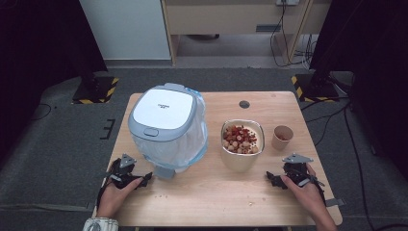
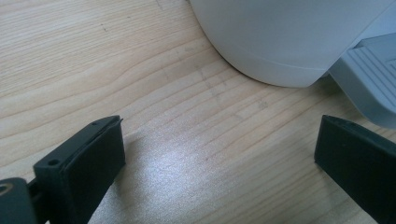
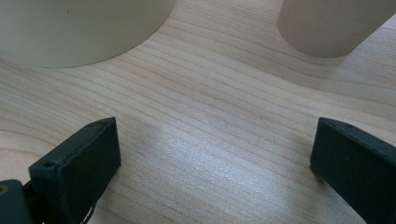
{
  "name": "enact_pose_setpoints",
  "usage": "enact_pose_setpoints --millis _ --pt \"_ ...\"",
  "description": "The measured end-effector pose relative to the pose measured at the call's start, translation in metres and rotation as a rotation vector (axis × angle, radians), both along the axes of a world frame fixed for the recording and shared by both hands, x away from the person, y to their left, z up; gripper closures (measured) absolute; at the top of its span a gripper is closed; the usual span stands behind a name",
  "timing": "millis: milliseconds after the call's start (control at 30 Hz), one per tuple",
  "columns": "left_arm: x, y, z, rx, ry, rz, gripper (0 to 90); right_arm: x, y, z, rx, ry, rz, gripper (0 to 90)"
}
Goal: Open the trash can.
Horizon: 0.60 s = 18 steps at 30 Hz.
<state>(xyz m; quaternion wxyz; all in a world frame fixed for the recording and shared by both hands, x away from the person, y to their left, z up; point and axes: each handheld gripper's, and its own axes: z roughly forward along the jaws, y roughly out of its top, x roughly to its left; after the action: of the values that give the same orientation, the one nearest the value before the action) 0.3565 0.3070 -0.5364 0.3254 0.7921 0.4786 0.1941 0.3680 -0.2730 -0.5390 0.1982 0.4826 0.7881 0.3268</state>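
left gripper (image 1: 144,179) jaws apart, empty, parked by lined white pedal bin (image 1: 166,126) | right gripper (image 1: 272,178) jaws apart, empty, near cream bowl of shells (image 1: 242,143) | likely staged to dump

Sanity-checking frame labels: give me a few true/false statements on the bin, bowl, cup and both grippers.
1. The bin has its lid shut. True.
2. The bowl is empty. False: it holds reddish and pale food pieces.
3. The left gripper holds the bin. False: its jaws are open on bare table.
4. The paper cup stands right of the bowl in the high view. True.
5. The right gripper is open, holding nothing. True.
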Motion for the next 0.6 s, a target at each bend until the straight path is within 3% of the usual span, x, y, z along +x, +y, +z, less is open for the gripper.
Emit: enact_pose_setpoints --millis 267,533,567,600 --pt "-0.0003 0.0015 0.0001 -0.003 -0.005 -0.005 2.2 -0.0017 0.0004 0.0 0.0 -0.002 -0.008 2.0" --pt "-0.0003 0.0022 0.0004 -0.004 -0.008 0.021 2.8 -0.0033 0.0003 0.0 -0.001 0.0 -0.011 1.9" --pt "-0.0007 0.0035 0.0014 -0.007 -0.009 0.033 4.8 -0.0033 0.0004 0.0001 0.001 0.002 -0.012 1.8" --pt "-0.0008 0.0058 0.0031 -0.017 -0.009 0.044 14.9 -0.0032 0.0004 0.0001 0.001 0.002 -0.012 1.8"
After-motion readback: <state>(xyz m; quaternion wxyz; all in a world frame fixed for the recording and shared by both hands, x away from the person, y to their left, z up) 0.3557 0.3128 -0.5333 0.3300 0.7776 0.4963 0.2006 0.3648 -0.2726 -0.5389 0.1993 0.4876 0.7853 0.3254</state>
